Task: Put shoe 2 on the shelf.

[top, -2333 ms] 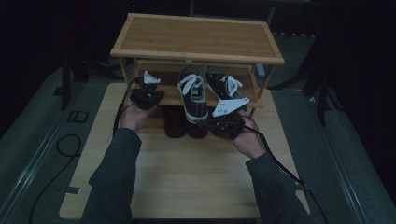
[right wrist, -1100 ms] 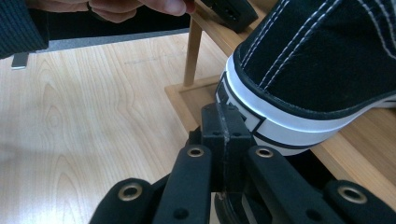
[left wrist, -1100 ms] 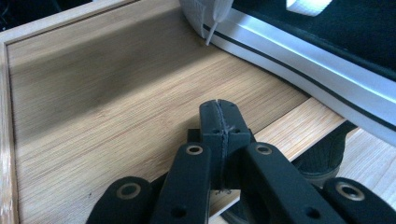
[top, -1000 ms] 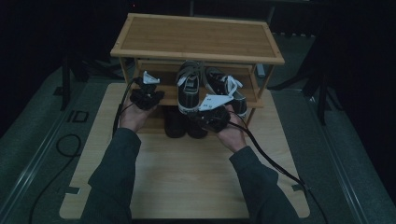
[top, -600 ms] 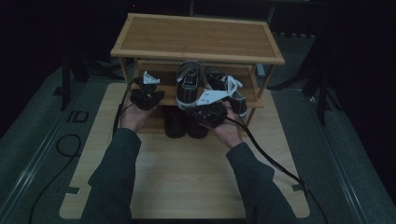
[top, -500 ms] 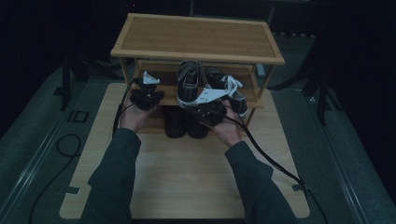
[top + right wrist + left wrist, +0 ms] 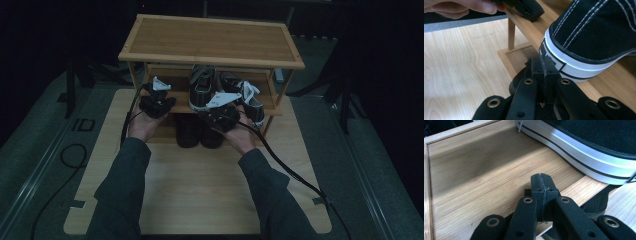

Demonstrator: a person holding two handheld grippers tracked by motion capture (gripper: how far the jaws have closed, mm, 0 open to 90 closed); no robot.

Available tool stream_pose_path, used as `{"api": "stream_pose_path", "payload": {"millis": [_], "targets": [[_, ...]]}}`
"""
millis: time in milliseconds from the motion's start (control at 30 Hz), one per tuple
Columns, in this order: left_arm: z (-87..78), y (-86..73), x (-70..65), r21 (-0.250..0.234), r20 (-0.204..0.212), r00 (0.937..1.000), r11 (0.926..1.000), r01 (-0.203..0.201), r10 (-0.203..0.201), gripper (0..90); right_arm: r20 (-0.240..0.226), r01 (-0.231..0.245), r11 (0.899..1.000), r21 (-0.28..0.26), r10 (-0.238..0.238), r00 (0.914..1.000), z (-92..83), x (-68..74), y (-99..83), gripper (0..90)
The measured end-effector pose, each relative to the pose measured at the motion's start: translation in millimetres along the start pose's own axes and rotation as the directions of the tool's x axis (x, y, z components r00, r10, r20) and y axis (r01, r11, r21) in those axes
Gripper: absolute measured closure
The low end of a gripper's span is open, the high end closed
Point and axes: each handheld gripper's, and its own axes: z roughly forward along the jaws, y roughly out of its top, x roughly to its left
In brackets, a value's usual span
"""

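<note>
The right gripper (image 7: 543, 61), jaws pressed together and empty, sits just at the heel of the black sneaker (image 7: 594, 35). The left gripper (image 7: 541, 182) is likewise closed, beside that sneaker's sole on the shelf (image 7: 474, 177).

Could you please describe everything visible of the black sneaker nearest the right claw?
The black sneaker has a dark canvas-like upper with light stitching, a white rubber-looking sole wall with a black stripe, and a patch at the heel. It stands upright on the middle shelf of the wooden rack, heel toward the person at the shelf's front edge. The right claw, jaws shut, sits right at its heel; contact cannot be told.
</note>
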Motion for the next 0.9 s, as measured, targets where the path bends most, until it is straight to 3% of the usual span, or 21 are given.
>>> {"api": "stream_pose_path", "payload": {"millis": [167, 367, 533, 633, 767, 900], "targets": [[0.0, 0.6, 0.2, 0.003, 0.003, 1.0, 1.0, -0.002, 0.002, 90.0, -0.01, -0.023, 1.0, 0.006, 0.023, 0.9997, -5.2, 0.4, -2.0, 90.0], [-0.1, 0.7, 0.4, 0.004, 0.003, 1.0, 1.0, 0.002, -0.002, 90.0, -0.032, 0.015, 1.0, 0.028, -0.014, 0.9994, -17.9, 4.5, -9.8, 89.4], [-0.3, 1.3, 0.1, 0.006, 0.001, 1.0, 1.0, -0.004, 0.004, 90.0, -0.055, 0.011, 0.999, 0.033, -0.009, 0.9984, -28.7, 3.4, -17.4, 89.3], [-0.5, 2.1, -0.2, 0.011, -0.001, 1.0, 0.9999, -0.005, 0.005, 90.0, -0.108, 0.018, 0.999, 0.049, -0.013, 0.9941, -34.4, 3.5, -21.0, 89.3], [-0.6, 3.7, -2.5, 0.014, -0.001, 1.0, 0.9999, -0.008, 0.008, 90.0, -0.113, 0.039, 0.996, 0.075, -0.03, 0.9932, -44.6, 2.0, -27.4, 89.3], [1.2, 4.7, -6.9, 0.003, 0.01, 0.9998, 0.9998, -0.017, 0.017, 90.0, -0.132, 0.027, 0.997, 0.07, -0.018, 0.991, -57.8, -1.4, -32.8, 89.3]]}}
